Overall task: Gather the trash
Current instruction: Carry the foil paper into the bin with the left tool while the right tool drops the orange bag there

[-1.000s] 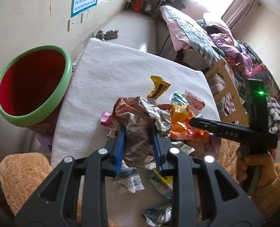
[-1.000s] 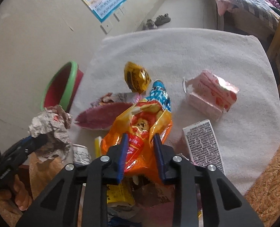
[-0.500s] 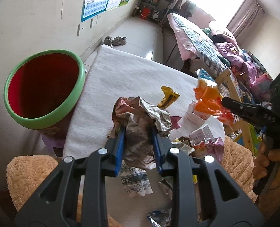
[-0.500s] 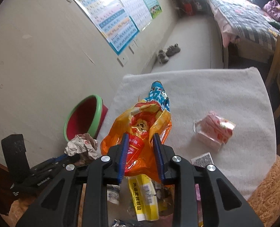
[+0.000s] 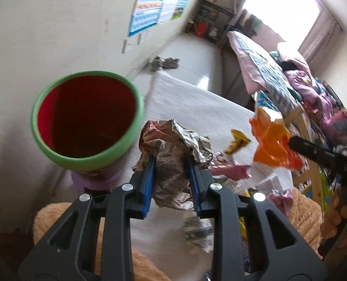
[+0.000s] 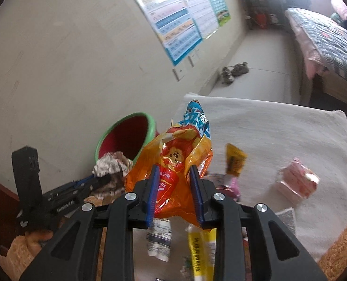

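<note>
My left fingers (image 5: 171, 182) clenched on a crumpled paper wad (image 5: 173, 149) held just beside the green-rimmed red bin (image 5: 86, 119), short of its mouth; my right fingers (image 6: 174, 194) clamped on an orange snack bag (image 6: 173, 164) above the littered desk (image 6: 267, 128); let go now and the wad likely strikes the rim and falls outside; the slick bag may slip; more wrappers (image 6: 235, 160) remain.
</note>
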